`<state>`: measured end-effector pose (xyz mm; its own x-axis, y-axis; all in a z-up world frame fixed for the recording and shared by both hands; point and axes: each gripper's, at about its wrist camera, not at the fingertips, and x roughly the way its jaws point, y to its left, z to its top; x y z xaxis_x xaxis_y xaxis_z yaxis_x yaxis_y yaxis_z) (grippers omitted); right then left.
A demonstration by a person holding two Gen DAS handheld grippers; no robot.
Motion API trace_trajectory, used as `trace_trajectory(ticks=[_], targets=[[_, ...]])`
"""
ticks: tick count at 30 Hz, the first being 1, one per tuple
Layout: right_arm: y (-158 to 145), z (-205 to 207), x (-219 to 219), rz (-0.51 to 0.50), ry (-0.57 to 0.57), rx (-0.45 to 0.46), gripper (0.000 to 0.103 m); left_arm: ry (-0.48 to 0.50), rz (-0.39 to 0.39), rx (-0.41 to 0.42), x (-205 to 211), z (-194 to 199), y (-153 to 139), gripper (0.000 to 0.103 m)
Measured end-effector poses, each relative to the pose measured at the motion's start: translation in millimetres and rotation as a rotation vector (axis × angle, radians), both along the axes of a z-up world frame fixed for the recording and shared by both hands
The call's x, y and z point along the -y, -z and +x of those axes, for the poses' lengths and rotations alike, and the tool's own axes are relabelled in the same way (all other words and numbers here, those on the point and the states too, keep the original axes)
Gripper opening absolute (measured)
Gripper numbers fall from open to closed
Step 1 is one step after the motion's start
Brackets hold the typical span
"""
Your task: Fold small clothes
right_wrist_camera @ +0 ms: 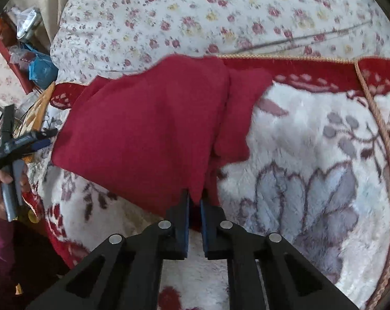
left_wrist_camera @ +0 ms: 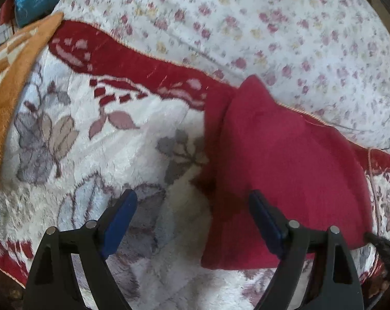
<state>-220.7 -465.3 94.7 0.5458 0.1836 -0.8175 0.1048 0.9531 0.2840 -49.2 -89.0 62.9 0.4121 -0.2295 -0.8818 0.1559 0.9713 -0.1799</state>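
Observation:
A small dark red garment (right_wrist_camera: 148, 129) lies partly folded on a white fleece blanket with a floral print (right_wrist_camera: 311, 160). My right gripper (right_wrist_camera: 194, 201) is shut on the garment's near corner and lifts that edge. In the left wrist view the same garment (left_wrist_camera: 280, 165) lies to the right of centre. My left gripper (left_wrist_camera: 193, 199) is open and empty, its right finger (left_wrist_camera: 265, 222) over the garment's near left edge, its left finger (left_wrist_camera: 120, 219) over the bare blanket. The left gripper also shows in the right wrist view (right_wrist_camera: 22, 142), held in a hand at the far left.
A flowered white quilt (right_wrist_camera: 220, 13) lies bunched behind the blanket. The blanket has a red border (left_wrist_camera: 133, 59) with a cord trim. An orange patterned cloth (left_wrist_camera: 11, 77) lies at the left. Clutter and a blue bag (right_wrist_camera: 41, 71) sit off the bed's far left.

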Motion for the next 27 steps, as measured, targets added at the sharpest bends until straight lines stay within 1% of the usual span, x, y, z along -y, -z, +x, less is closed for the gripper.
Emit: trace_trajectory(ticks=[1, 2, 3, 4, 6, 8, 10, 11, 12, 13, 15, 16, 17, 19, 20, 21, 23, 25, 27], targets=[[-12.8, 1.2, -1.5, -0.015, 0.008, 0.042, 0.025, -0.005, -0.012, -0.006, -0.3, 0.2, 1.2, 0.087], [-24.9, 5.7, -3.6, -0.033, 0.017, 0.085, 0.048, -0.006, -0.025, -0.01, 0.4, 0.4, 2.6, 0.087], [-32.9, 11.0, -5.9, -0.05, 0.027, 0.107, 0.062, -0.003, -0.024, -0.013, 2.4, 1.1, 4.1, 0.087], [-37.6, 22.5, -8.0, -0.07, 0.04, 0.117, 0.063, -0.001, -0.015, -0.012, 4.3, 1.6, 5.3, 0.087], [-35.9, 51.9, -11.5, -0.083, 0.053, 0.117, 0.062, -0.005, 0.016, 0.0, 8.2, 4.5, 8.7, 0.087], [-19.9, 90.5, -11.5, -0.054, 0.073, 0.078, 0.062, -0.018, 0.032, -0.003, 10.5, 9.1, 14.1, 0.087], [2.8, 126.3, -10.3, -0.009, 0.077, 0.011, 0.057, -0.021, 0.026, -0.017, 12.2, 13.9, 18.7, 0.088], [15.8, 143.9, -9.3, -0.003, 0.085, -0.023, 0.054, -0.02, 0.029, -0.012, 13.1, 15.3, 19.1, 0.089], [25.6, 156.2, -9.1, -0.023, 0.095, -0.043, 0.053, -0.017, 0.036, -0.007, 14.2, 16.5, 19.4, 0.091], [33.7, 166.2, -6.8, -0.057, 0.105, -0.051, 0.05, -0.012, 0.043, -0.006, 15.5, 17.9, 20.0, 0.091], [46.5, 179.8, 5.0, -0.138, 0.16, -0.042, 0.031, -0.001, 0.048, -0.005, 16.9, 20.5, 21.0, 0.092], [50.6, 182.5, 11.3, -0.127, 0.192, -0.05, 0.029, 0.003, 0.049, -0.005, 17.1, 21.6, 21.3, 0.093], [50.5, 182.7, 14.2, -0.108, 0.206, -0.05, 0.029, 0.007, 0.047, -0.008, 16.8, 22.4, 21.3, 0.093], [41.0, 181.3, 9.2, -0.134, 0.214, -0.054, 0.032, 0.005, 0.038, -0.016, 14.7, 23.1, 20.1, 0.093], [31.8, 179.0, 0.6, -0.152, 0.209, -0.043, 0.038, -0.001, 0.03, -0.018, 12.5, 22.8, 18.9, 0.093], [21.5, 177.1, -10.9, -0.138, 0.182, -0.015, 0.044, -0.007, 0.025, -0.022, 11.0, 22.4, 17.8, 0.093], [7.6, 180.0, -38.8, -0.087, 0.081, 0.031, 0.05, -0.012, 0.014, -0.031, 7.3, 20.8, 15.2, 0.093], [1.7, 191.9, -77.2, -0.066, -0.029, 0.043, 0.05, -0.019, 0.008, -0.03, 5.3, 19.1, 13.1, 0.093], [5.8, 209.5, -122.1, -0.017, -0.153, 0.048, 0.05, -0.021, 0.002, -0.031, 3.0, 17.4, 11.7, 0.093]])
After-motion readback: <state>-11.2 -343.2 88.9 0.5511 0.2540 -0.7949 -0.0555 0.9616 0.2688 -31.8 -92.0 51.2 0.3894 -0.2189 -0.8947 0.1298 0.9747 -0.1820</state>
